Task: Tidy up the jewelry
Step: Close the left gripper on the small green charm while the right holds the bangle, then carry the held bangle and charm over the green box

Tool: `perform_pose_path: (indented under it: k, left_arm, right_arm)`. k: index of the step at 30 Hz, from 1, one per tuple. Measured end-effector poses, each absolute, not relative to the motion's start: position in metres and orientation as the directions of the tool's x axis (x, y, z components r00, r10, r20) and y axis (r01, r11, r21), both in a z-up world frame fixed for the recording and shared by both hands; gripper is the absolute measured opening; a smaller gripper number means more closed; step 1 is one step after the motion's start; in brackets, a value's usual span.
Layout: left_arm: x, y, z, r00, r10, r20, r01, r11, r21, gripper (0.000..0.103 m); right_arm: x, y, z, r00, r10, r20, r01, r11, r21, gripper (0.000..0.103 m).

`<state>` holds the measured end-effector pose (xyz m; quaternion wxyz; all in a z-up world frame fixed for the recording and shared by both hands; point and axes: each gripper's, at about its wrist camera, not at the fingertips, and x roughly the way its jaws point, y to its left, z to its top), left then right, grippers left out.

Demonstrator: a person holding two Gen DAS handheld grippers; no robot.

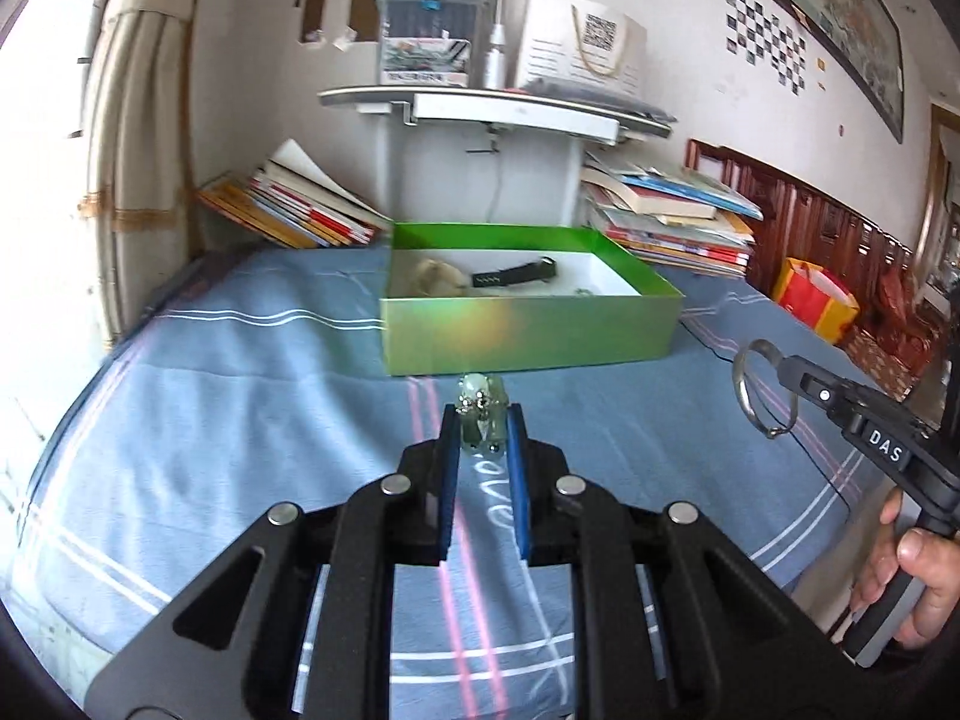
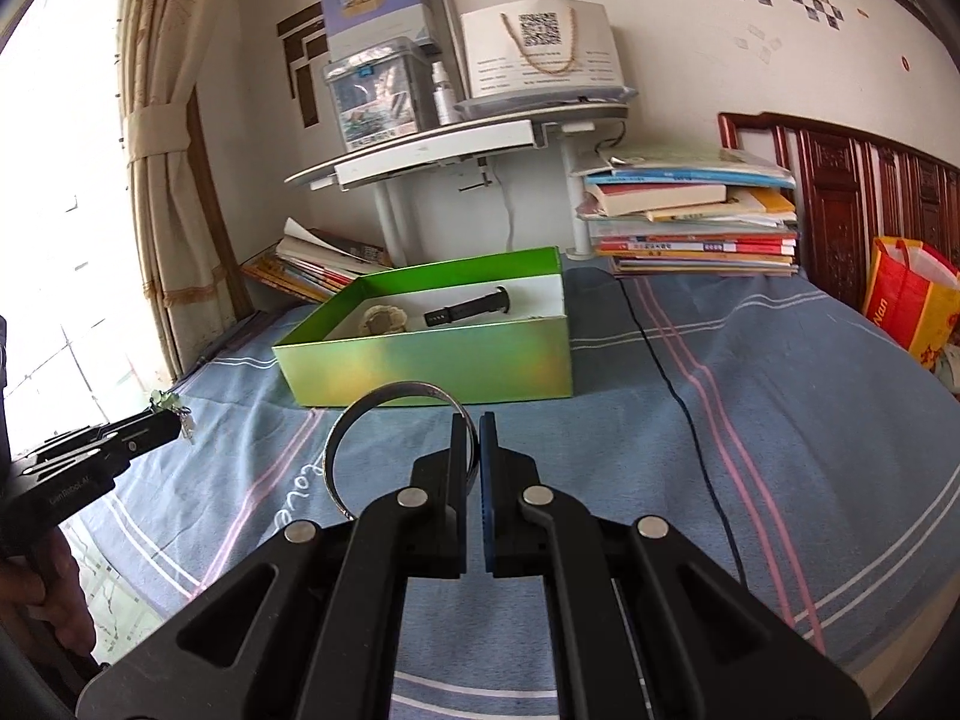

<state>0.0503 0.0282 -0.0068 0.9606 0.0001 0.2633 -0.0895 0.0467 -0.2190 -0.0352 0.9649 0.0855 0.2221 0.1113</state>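
My left gripper [image 1: 483, 420] is shut on a pale green bead bracelet [image 1: 480, 405] and holds it above the bed, just short of the green box [image 1: 528, 336]. It also shows in the right wrist view [image 2: 174, 417], with the bracelet [image 2: 167, 401] at its tip. My right gripper [image 2: 474, 426] is shut on a silver bangle [image 2: 372, 414], which stands out to its left; in the left wrist view the bangle [image 1: 744, 387] hangs at the right gripper [image 1: 783, 369]. The box [image 2: 432, 372] holds a black watch [image 2: 468, 309] and a beige bracelet [image 2: 384, 319].
The box stands on a blue striped bed sheet [image 2: 720, 420]. Stacks of books [image 2: 690, 222] lie behind it on both sides of a white bed table [image 2: 450, 147]. A black cable [image 2: 678, 390] runs across the sheet at the right. A carved wooden headboard [image 2: 840, 192] is far right.
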Motion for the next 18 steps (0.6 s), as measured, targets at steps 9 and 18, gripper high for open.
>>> perform_pose_path:
  k: [9,18]
  left_arm:
    - [0.054,0.030,-0.016,0.830,-0.184,-0.527,0.184,0.981,-0.051,0.015]
    - [0.056,0.025,-0.019,0.822,-0.190,-0.537,0.195,0.980,-0.047,0.015]
  right_arm:
    - [0.040,-0.213,-0.028,0.882,0.248,-0.400,-0.180,0.963,0.200,0.004]
    - [0.038,-0.213,-0.029,0.881,0.247,-0.404,-0.179,0.964,0.198,0.004]
